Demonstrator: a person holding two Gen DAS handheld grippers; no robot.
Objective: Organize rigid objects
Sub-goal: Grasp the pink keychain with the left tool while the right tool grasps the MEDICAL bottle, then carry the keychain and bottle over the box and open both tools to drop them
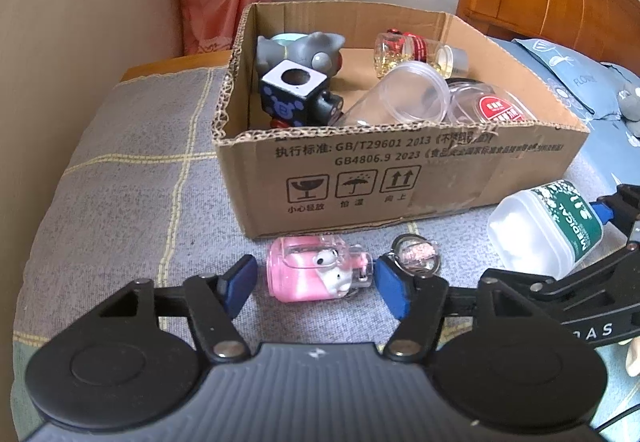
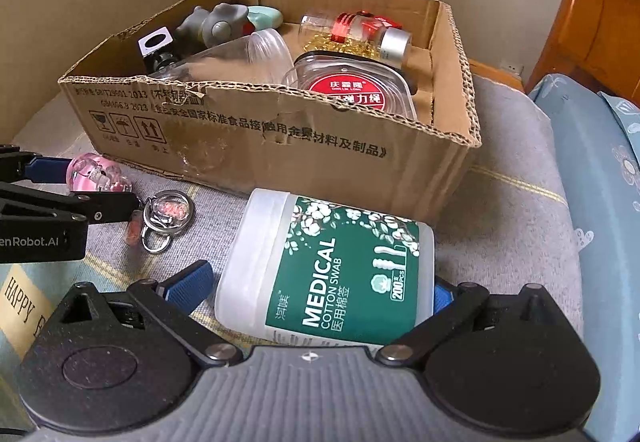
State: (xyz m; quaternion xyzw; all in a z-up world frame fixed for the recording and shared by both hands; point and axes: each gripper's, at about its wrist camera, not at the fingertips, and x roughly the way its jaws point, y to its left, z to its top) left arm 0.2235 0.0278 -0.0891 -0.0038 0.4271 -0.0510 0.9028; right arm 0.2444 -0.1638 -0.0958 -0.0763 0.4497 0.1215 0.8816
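your left gripper (image 1: 316,284) spread wide, pink charm (image 1: 316,274) lying crosswise between its fingers. right gripper (image 2: 320,292) also spread, straddling the cotton swab tub (image 2: 332,266); box (image 2: 280,146) dead ahead.

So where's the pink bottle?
The pink bottle lies on the blanket between the open left gripper fingers, just before the box, left of the keyring.

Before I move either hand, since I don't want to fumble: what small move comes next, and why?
Probably close the left gripper on the pink toy: it lies between the open blue pads, outside the cardboard box. The right gripper likewise straddles the cotton swab jar, its jaws open, so it could follow.
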